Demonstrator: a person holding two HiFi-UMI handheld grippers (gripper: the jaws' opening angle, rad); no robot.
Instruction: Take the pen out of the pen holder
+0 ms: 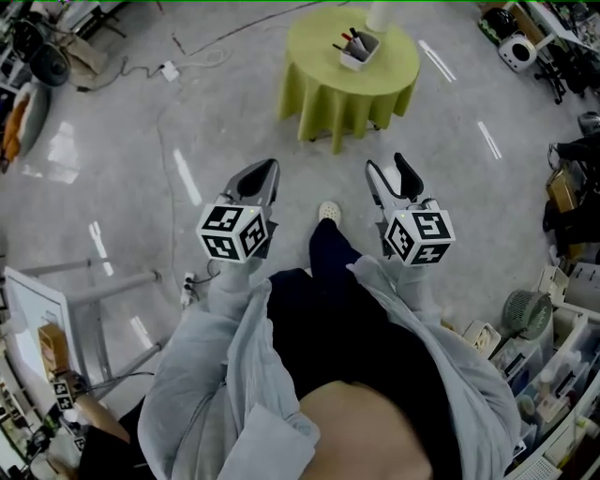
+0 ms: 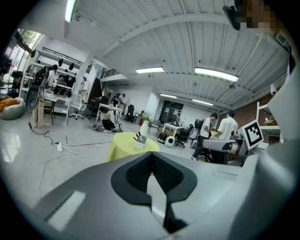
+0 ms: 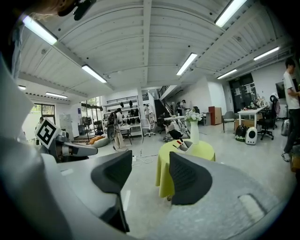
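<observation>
A white pen holder (image 1: 358, 49) with several pens stands on a round table with a yellow-green cloth (image 1: 323, 75), far ahead of me across the floor. A white vase (image 1: 379, 14) stands beside it. My left gripper (image 1: 265, 171) is held at waist height, jaws closed together and empty. My right gripper (image 1: 387, 169) is level with it, jaws apart with nothing between them. In the left gripper view the pen holder (image 2: 139, 142) shows small above the shut gripper (image 2: 151, 157). In the right gripper view the pen holder (image 3: 183, 146) sits beyond the open gripper (image 3: 151, 161).
A power strip with cables (image 1: 169, 68) lies on the grey floor left of the table. Shelves and bins (image 1: 562, 356) line the right side, and a metal frame (image 1: 103, 291) stands at the left. People (image 2: 225, 129) stand by desks in the distance. My shoe (image 1: 328, 211) points toward the table.
</observation>
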